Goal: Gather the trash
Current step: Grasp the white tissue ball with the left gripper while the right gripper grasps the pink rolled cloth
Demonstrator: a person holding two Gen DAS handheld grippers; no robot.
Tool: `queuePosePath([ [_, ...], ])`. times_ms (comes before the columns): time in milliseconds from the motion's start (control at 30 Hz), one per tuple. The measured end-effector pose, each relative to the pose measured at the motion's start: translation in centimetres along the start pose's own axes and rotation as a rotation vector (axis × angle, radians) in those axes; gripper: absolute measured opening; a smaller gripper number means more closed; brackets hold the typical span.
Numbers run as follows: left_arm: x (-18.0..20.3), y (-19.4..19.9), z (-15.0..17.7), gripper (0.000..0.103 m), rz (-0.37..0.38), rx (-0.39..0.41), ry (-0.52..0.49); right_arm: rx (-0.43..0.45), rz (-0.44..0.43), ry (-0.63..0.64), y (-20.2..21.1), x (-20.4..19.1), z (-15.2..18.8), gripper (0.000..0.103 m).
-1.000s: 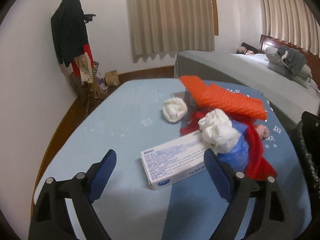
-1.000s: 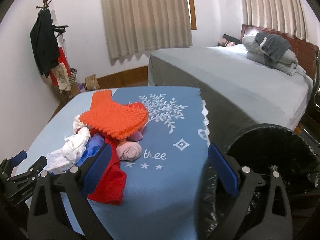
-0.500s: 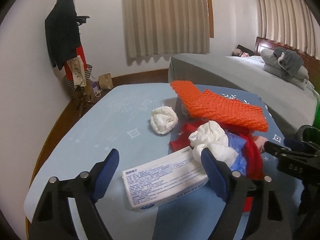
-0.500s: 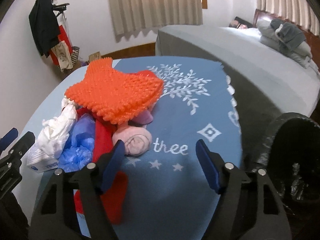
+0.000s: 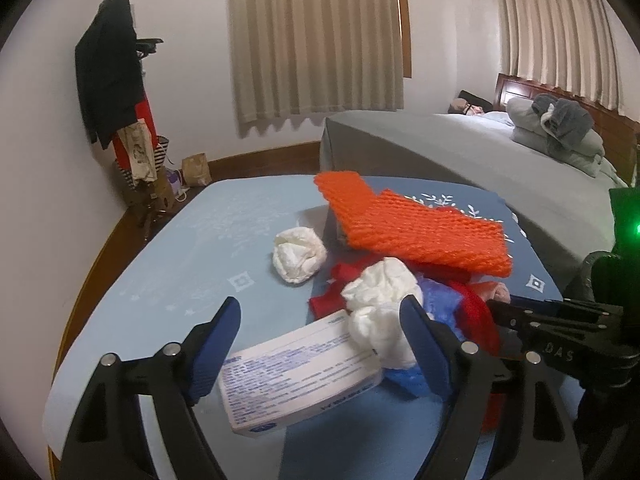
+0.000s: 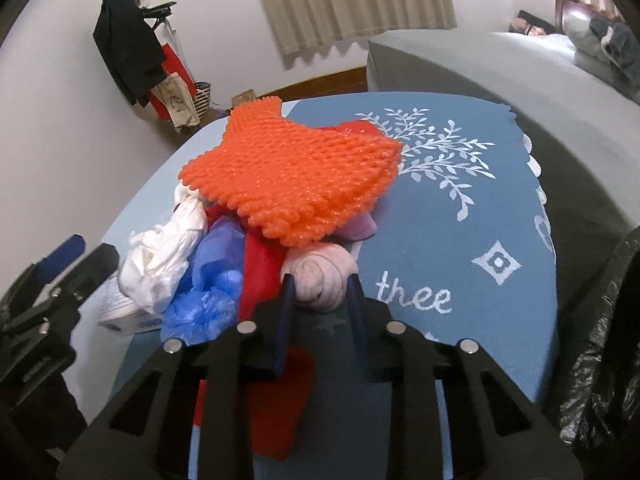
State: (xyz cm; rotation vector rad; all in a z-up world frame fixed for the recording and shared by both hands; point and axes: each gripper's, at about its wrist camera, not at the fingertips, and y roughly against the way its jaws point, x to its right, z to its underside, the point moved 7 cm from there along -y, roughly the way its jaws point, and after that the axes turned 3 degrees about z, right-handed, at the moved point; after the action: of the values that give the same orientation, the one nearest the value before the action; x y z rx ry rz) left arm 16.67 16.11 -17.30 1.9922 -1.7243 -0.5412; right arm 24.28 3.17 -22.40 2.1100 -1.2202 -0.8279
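Right wrist view, right gripper fingers just closing on pink rolled wad, left gripper fingers open around box

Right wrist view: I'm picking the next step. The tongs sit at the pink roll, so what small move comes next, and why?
Probably lift the pink roll clear. The right tongs have just been closing and now flank its near end, seemingly pinching it. The black-lined bin waits at the right.

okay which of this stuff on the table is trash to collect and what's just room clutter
Trash job: pink roll, orange foam net, white wads, blue plastic bag, printed box, black bin bag.
Just around: coat rack, bed, curtains.
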Motion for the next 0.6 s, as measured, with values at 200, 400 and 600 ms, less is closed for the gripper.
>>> queuePosePath([
  [200,2.0,-0.4,0.1,0.070,0.054,-0.015,-0.011,0.028,0.039,-0.021,2.7,1.6,0.1,0.025],
  [400,3.7,-2.0,0.6,0.053,0.078,-0.054,-0.029,0.042,0.072,-0.022,4.3,2.8,0.7,0.025],
  [600,4.1,-2.8,0.9,0.030,0.046,-0.059,-0.050,0.053,0.073,-0.033,5.6,3.5,1.1,0.025],
])
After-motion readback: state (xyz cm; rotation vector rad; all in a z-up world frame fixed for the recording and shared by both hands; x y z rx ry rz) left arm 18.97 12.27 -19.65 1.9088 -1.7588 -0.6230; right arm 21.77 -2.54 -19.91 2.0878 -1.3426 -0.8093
